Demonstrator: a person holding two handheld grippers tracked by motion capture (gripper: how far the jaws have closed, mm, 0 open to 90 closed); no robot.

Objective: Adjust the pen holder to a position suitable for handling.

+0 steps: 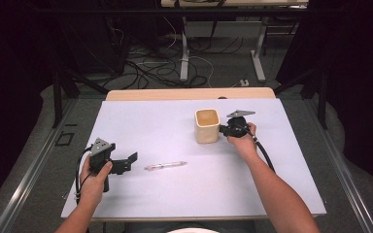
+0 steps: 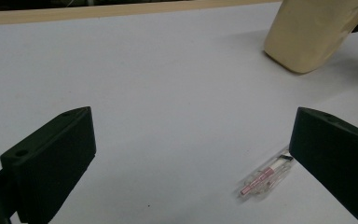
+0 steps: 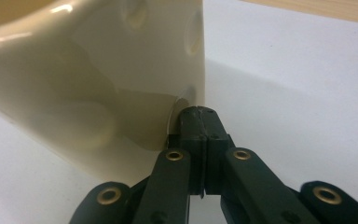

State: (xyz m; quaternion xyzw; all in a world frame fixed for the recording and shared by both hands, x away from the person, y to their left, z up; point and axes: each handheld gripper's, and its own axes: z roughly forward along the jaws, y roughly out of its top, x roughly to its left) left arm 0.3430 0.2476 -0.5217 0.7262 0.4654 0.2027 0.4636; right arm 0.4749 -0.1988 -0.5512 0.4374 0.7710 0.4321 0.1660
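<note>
Fingers of the right gripper (image 3: 200,122) are pressed fully together, their tips touching the lower side wall of the cream-coloured, square-mouthed ceramic cup (image 3: 98,79); whether a thin edge of the cup is pinched between them is hard to tell, since the closed tips hide the spot. That cup (image 1: 207,125) stands upright on the pale lilac-white surface (image 1: 175,194), toward its far right part, with the right gripper (image 1: 222,129) just beside it on the right. Fingers of the left gripper (image 2: 191,158) stand wide apart with nothing between them. That gripper (image 1: 131,159) sits near the surface's left edge. A clear plastic pen with a pink core (image 1: 165,165) lies flat near the middle, between both grippers, apart from the cup.
</note>
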